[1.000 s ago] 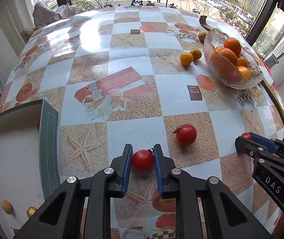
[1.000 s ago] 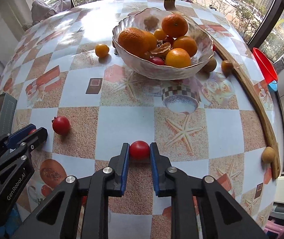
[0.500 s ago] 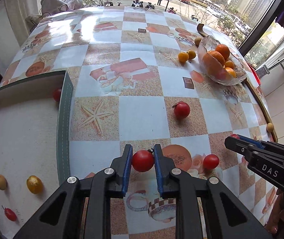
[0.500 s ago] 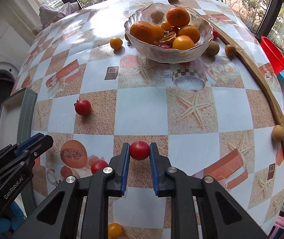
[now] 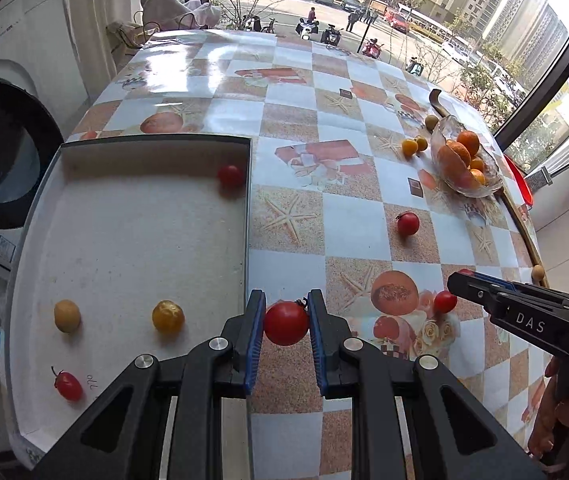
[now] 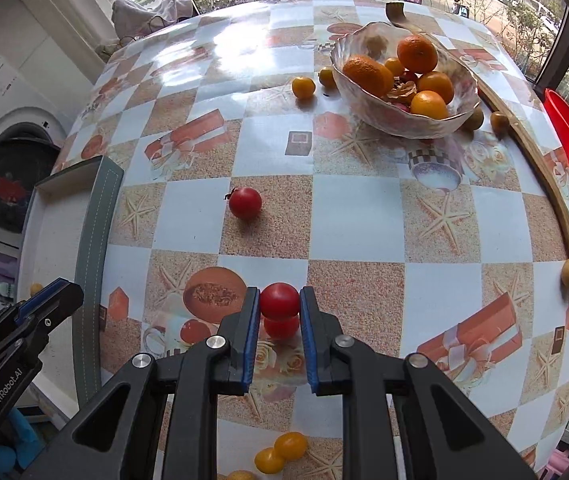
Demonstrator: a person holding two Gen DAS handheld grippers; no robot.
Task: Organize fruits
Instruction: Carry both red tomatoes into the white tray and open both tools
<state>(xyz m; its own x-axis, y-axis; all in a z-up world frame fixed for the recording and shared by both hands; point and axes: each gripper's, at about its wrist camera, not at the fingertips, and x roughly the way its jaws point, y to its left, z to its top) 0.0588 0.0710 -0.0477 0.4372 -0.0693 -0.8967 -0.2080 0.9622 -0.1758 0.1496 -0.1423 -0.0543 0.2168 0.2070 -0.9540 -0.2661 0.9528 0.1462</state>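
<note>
Since a second ago: both grippers carried away from the glass bowl [image 5: 464, 168] toward the white tray [image 5: 124, 240], each with its load unchanged; tray now filling the left of the left wrist view, bowl shrunk to the far right.

Left gripper [image 5: 286, 322]: jaws narrow, clamped on a stemmed red tomato [image 5: 286, 323], held above the checkered tablecloth [image 5: 344, 220] just beside the tray's right wall.

Right gripper [image 6: 280, 306]: jaws narrow, clamped on a red cherry tomato [image 6: 279, 300], held over the cloth directly above another red tomato [image 6: 282, 326] lying there.

Inside the tray: one red tomato [image 5: 231, 176] at the far right corner, a tan fruit [image 5: 67, 316], a yellow fruit [image 5: 168, 317], a small oblong red tomato [image 5: 68, 386].

Loose on the cloth: a stemmed tomato [image 6: 245, 203] mid-table, two yellow tomatoes [image 6: 280, 454] near the front edge, small orange fruits [image 6: 303, 87] beside the bowl of oranges.
</note>
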